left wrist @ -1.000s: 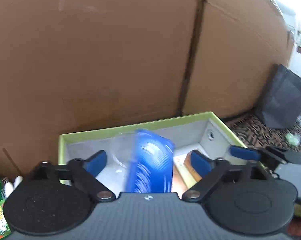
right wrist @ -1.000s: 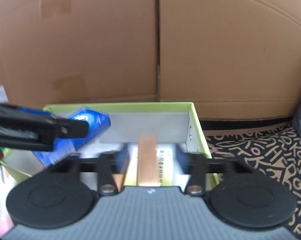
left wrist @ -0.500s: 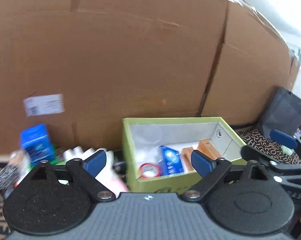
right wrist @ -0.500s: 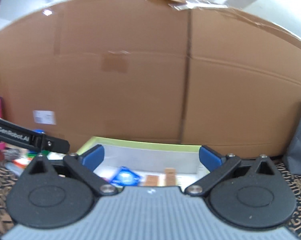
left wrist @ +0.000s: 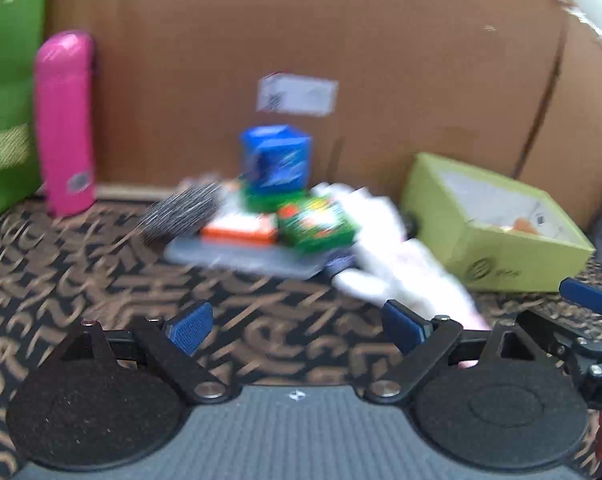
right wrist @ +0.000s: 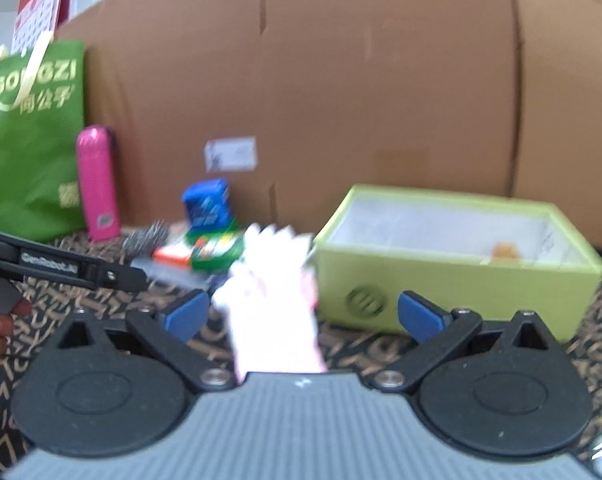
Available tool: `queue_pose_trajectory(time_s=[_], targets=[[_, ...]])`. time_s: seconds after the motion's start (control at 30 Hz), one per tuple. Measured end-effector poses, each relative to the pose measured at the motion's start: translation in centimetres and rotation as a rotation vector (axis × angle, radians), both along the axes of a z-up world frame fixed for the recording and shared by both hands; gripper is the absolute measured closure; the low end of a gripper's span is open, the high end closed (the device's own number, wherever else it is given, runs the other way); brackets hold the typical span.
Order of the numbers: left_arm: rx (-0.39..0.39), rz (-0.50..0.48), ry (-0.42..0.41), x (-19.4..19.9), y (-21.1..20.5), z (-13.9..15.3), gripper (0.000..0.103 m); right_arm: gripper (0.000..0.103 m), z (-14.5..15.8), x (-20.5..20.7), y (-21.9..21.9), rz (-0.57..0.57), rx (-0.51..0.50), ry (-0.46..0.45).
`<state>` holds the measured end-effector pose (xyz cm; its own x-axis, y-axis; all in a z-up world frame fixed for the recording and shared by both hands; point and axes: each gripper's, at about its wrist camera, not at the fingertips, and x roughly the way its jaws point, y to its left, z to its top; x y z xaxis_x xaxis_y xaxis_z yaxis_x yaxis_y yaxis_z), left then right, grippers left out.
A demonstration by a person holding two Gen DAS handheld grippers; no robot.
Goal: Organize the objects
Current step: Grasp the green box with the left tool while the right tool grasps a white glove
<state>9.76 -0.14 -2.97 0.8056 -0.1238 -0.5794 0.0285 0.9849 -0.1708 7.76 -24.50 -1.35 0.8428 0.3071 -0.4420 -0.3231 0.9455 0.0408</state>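
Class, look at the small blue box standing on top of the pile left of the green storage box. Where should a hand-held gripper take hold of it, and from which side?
Grip the blue box across its two upright side faces, near the middle, coming in from the front. It stands tallest on the pile, so its sides look free, probably allowing a lift without disturbing the flat packets underneath. Blur hides its exact edges.

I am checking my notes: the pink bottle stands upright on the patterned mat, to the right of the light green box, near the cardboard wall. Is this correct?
Not quite. The pink bottle stands to the left of the light green box, not the right, as the right wrist view shows. It is upright on the patterned mat, near the cardboard wall.
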Motion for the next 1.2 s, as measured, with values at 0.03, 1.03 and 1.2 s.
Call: queue_pose_trajectory(time_s=[0.03,1.03,1.2], targets=[[-0.001,0.014,0.01,-0.3,0.9,-0.5,0.008,0.0,-0.7,0.4,0.4,0.004,-0.002,0.021],[0.024,-0.035,0.093,13.4,-3.2,-1.2,0.029,0.083,-2.6,-1.9,0.9,0.032,-0.007,0.172],[0.025,-0.14,0.102,7.3,-1.4,-1.9,0.029,0.055,-3.1,-2.0,1.4,0.037,-0.018,0.174]])
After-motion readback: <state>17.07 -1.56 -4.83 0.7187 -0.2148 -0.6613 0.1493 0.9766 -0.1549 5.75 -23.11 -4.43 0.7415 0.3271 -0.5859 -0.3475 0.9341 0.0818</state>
